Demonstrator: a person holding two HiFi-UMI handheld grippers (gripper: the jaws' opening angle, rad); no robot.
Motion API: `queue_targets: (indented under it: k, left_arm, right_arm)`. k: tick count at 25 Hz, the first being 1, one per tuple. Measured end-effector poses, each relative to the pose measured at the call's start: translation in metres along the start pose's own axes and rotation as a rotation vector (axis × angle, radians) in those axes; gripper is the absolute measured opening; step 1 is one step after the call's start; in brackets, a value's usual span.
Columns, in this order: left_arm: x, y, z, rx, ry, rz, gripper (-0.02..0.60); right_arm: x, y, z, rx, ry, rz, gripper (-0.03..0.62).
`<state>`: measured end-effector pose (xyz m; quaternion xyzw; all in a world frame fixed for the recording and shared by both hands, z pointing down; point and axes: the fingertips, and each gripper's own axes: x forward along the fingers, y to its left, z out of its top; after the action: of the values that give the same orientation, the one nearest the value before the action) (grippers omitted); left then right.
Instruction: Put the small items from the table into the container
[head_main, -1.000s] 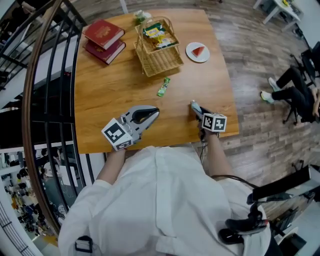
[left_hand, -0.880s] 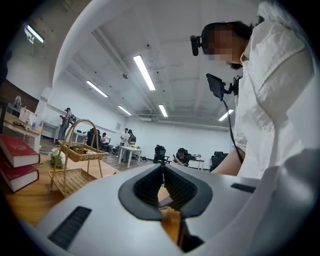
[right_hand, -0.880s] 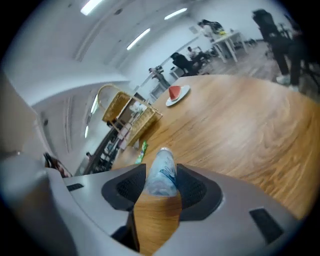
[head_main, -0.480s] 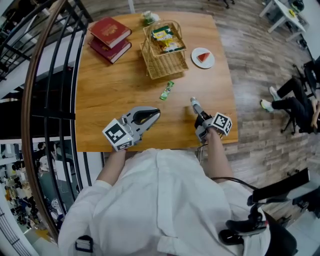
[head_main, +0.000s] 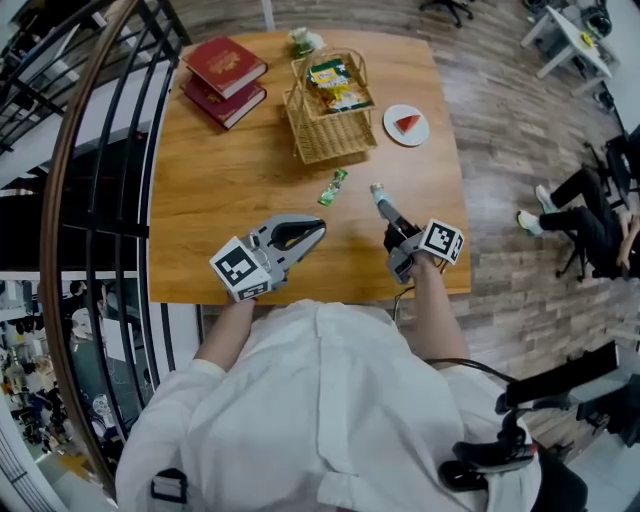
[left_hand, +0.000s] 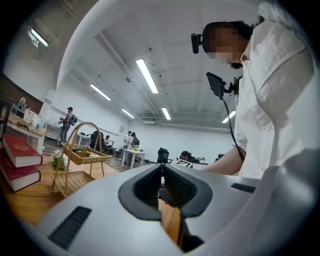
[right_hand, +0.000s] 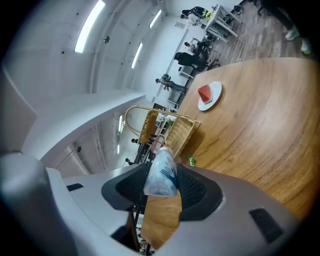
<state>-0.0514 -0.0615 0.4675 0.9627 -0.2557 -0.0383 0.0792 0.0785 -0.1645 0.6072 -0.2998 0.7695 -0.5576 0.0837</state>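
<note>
A wicker basket (head_main: 330, 125) with snack packs in it stands at the far middle of the wooden table (head_main: 220, 190). A green packet (head_main: 332, 186) lies on the wood just in front of it. My right gripper (head_main: 383, 204) hangs above the table to the right of the green packet, shut on a pale blue-and-white packet (right_hand: 161, 172) that sticks out past the pads toward the basket (right_hand: 167, 127). My left gripper (head_main: 316, 229) hovers over the near part of the table, its jaws together and nothing between them.
Two red books (head_main: 225, 75) lie stacked at the far left, and a small flower bunch (head_main: 304, 41) sits behind the basket. A white plate (head_main: 406, 125) with a red slice is right of the basket. A black railing (head_main: 100, 200) runs along the table's left side.
The right gripper has lifted off the table and moved toward the basket, rolling as it went, with the pale packet still in it. The left gripper has stayed in place.
</note>
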Motion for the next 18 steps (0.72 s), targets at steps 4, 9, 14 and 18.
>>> queue_targets:
  k: [4,9,14,18]
  left_arm:
    - [0.007,-0.002,0.0,-0.001,-0.005,-0.003,0.008]
    - [0.013,-0.001,0.003,-0.005,-0.012,0.011,0.008]
    - [0.019,0.003,0.003,-0.006,-0.017,0.025,0.008]
    - [0.023,0.005,0.006,-0.011,-0.028,0.041,0.008]
  right_arm:
    - [0.005,0.016,0.006,-0.043,0.022,0.025,0.196]
    - [0.006,0.035,0.013,-0.12,0.064,0.019,0.196]
    - [0.015,0.054,0.026,-0.18,0.091,0.054,0.196]
    - [0.025,0.071,0.039,-0.237,0.112,0.083,0.196]
